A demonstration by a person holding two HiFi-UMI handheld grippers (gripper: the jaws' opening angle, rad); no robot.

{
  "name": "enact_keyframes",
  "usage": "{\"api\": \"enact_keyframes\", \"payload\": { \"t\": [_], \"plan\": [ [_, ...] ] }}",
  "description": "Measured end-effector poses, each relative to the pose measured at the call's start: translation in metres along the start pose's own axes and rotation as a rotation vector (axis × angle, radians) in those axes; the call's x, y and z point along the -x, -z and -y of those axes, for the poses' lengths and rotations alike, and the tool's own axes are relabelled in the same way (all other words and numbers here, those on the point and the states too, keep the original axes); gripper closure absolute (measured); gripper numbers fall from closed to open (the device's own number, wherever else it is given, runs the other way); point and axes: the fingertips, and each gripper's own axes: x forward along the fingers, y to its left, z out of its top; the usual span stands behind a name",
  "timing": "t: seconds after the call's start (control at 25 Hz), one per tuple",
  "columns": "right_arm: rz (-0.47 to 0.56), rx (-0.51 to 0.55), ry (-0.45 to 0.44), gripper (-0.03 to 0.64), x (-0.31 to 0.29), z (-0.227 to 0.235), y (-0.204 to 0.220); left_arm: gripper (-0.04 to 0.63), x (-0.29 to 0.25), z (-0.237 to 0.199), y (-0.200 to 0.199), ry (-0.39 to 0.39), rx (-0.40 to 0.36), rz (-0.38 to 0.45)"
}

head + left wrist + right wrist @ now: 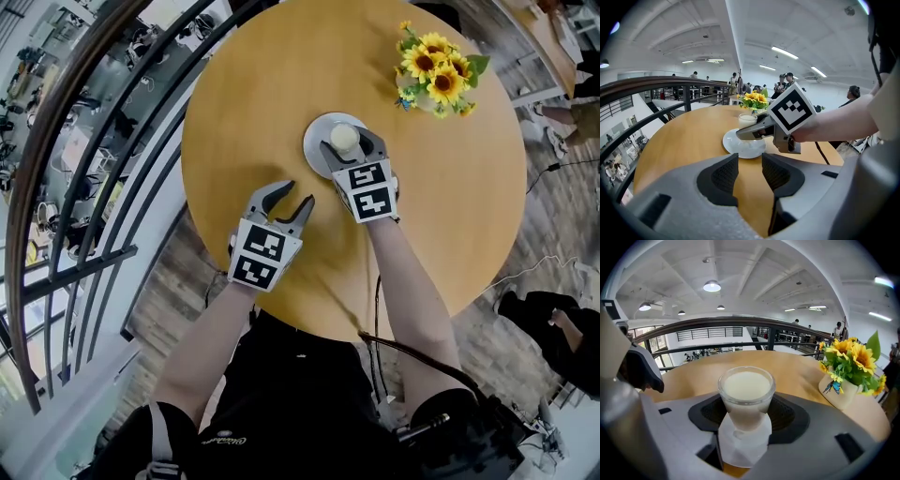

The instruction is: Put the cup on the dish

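Lower left of centre in the head view, the left gripper point(292, 199) hangs over the round wooden table point(244, 94). Its 2 jaws stand a little apart, with only bare tabletop in the gap. At the centre lies the white dish point(317, 141). The cup point(344, 137), full of a pale milky liquid, stands upright over the dish. Whether its base touches the dish cannot be told. The right gripper point(352, 142) has its jaws closed on the cup's sides. A vase of sunflowers point(436, 75) stands at the upper right.
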Motion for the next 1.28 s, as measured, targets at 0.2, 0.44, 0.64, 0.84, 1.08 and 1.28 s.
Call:
{"api": "enact_keyframes", "payload": {
  "t": [0.2,0.44,0.64,0.84,1.08,1.28],
  "plan": [
    [-0.026,-0.023,0.004,0.362,-0.005,0.007,0.008,0.434,0.000,-0.001,0.002,-0.005,-0.001,-0.004],
    [-0.041,-0.026,0.004,0.362,-0.009,0.007,0.014,0.434,0.000,0.000,0.006,-0.003,0.004,-0.009],
    [-0.036,-0.037,0.000,0.362,-0.011,0.007,0.013,0.434,0.001,0.000,0.008,-0.004,0.007,-0.014],
    [-0.019,-0.055,0.008,0.362,-0.013,0.009,0.015,0.434,-0.002,-0.001,0.008,0.000,0.008,-0.013],
    [0.032,-0.071,0.020,0.362,-0.009,0.009,0.018,0.435,-0.002,0.001,0.008,0.005,0.012,-0.010],
    [0.032,-0.067,0.018,0.362,-0.008,0.007,0.017,0.434,-0.001,0.003,0.005,0.005,0.006,-0.005]
  ]
}}
